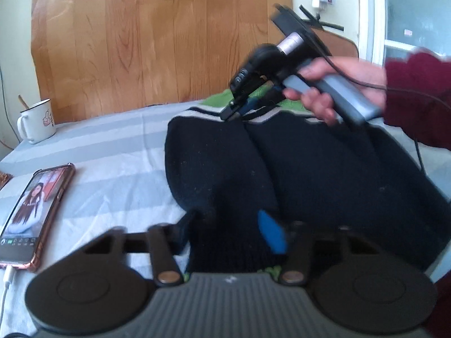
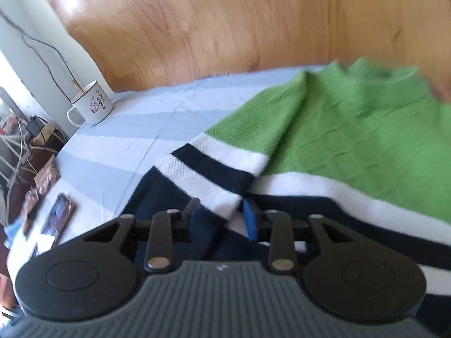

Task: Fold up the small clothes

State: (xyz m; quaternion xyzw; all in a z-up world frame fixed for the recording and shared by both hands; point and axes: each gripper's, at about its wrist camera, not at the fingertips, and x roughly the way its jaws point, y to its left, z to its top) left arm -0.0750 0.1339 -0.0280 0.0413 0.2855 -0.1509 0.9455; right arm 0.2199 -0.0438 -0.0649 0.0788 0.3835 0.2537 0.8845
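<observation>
A small knit sweater, navy [image 1: 310,169] with white stripes and a green upper part [image 2: 352,140], lies on the pale striped bedsheet [image 1: 112,146]. Its left sleeve [image 2: 208,174] is folded in over the body. My left gripper [image 1: 228,233] is at the sweater's near navy edge with fabric between its fingers; its blue pad [image 1: 272,233] shows against the cloth. My right gripper [image 2: 221,217] straddles the striped sleeve cuff with its fingers apart. It also shows in the left wrist view [image 1: 234,109], held by a hand at the sweater's far edge.
A white enamel mug [image 1: 36,121] stands at the sheet's far left; it also shows in the right wrist view [image 2: 90,107]. A phone [image 1: 31,217] on a charging cable lies at the left. A wooden board [image 1: 157,36] leans behind the bed. Cables and clutter [image 2: 25,140] sit beyond the left edge.
</observation>
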